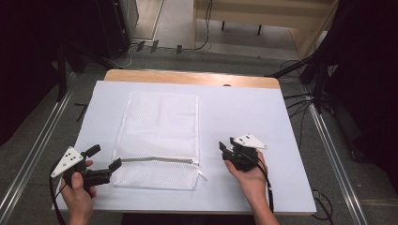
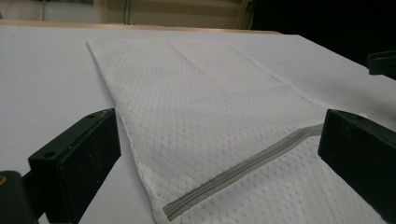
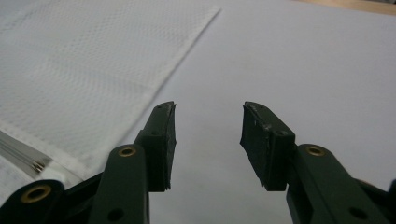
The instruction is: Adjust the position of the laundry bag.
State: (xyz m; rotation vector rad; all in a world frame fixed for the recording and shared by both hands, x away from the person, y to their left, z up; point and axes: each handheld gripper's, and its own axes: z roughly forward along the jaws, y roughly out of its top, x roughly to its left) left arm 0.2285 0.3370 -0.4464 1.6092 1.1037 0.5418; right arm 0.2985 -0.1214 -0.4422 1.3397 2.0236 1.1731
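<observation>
Setting: A table (image 1: 281, 187) covered by a white sheet stood under the high camera, with a strip of bare wood along its far edge.

Mesh bag: A white mesh bag (image 1: 159, 136) lay flat on the sheet, left of centre, its long sides running away from the person.

Zipper: A grey zipper (image 1: 155, 160) ran across the bag near its closer end; it looked zipped along its whole length, with the pull at the right-hand end.

Left gripper: The left gripper (image 1: 104, 157) was held in the person's left hand (image 1: 77, 194) at the bag's near left corner. Its jaws were spread wide. In the left gripper view (image 2: 219, 154) the zipper's left end lay between them; whether either jaw touched the mesh could not be told.

Right gripper: The right gripper (image 1: 226, 145) was held in the person's right hand (image 1: 248, 176), to the right of the bag and apart from it. Its jaws stood parted, holding nothing. In the right gripper view (image 3: 208, 140) bare sheet lay between them, with the bag's edge off to the left.
</observation>
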